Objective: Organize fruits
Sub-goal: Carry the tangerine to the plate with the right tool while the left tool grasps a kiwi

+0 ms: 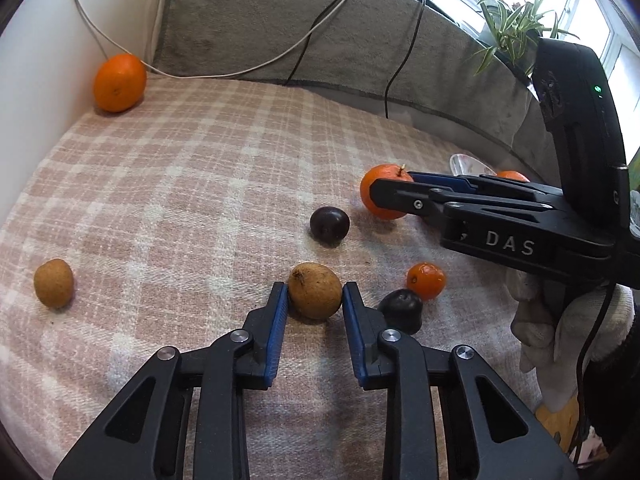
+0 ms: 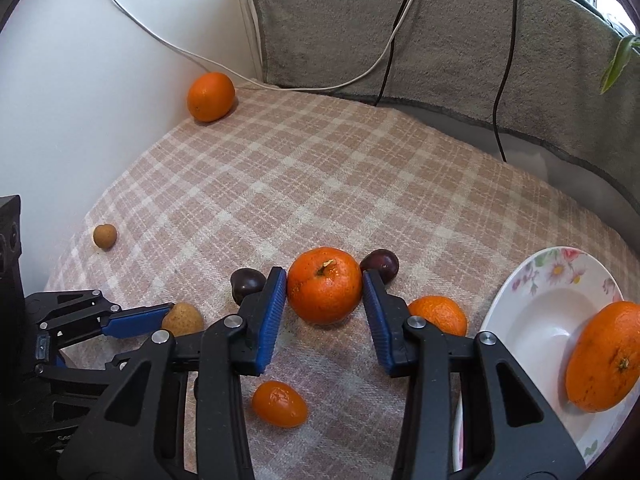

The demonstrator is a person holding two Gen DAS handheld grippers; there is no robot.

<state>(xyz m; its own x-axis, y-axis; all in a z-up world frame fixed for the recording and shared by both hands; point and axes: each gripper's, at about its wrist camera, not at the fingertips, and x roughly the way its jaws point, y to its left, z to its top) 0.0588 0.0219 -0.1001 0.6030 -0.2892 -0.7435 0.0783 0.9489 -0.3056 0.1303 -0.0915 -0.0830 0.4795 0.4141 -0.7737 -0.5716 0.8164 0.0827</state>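
Observation:
Fruits lie on a pink checked cloth (image 1: 180, 168). My left gripper (image 1: 315, 292) is open, its blue pads on either side of a brown fruit (image 1: 315, 290), also seen in the right wrist view (image 2: 183, 319). My right gripper (image 2: 325, 284) is open around a stemmed orange (image 2: 325, 285), the same orange in the left wrist view (image 1: 376, 196). Two dark plums (image 2: 247, 284) (image 2: 380, 264), a small orange kumquat (image 2: 280, 404) and a mandarin (image 2: 440, 314) lie close by. A flowered white plate (image 2: 532, 312) at the right holds one orange (image 2: 604, 356).
A large orange (image 1: 119, 82) sits at the far left corner by the white wall, and a small brown fruit (image 1: 53, 282) lies alone at the left. A grey towel-covered backrest (image 2: 400, 32) with cables stands behind. A plant (image 1: 512, 28) is by the window.

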